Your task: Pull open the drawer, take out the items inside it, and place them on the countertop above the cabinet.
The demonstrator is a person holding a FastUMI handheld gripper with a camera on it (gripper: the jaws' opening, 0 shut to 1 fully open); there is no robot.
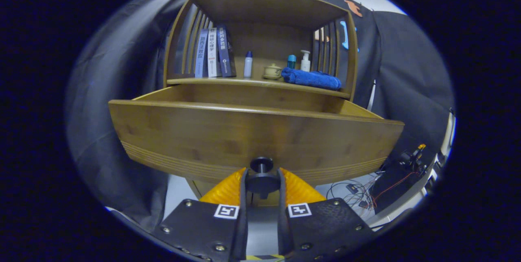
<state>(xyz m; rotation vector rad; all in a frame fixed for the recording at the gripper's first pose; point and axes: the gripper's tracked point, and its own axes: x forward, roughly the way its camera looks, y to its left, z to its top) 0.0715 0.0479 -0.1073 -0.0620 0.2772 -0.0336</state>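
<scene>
Clamped on knob [261, 165] at drawer [252, 132] front's lower edge, gripper [262, 184] fingers either side; drawer interior up beyond, contents hidden.

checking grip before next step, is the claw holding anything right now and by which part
Yes. The claw is shut on the drawer knob, an orange finger pressing each side of it, low on the front panel of the pulled-out drawer.
</scene>
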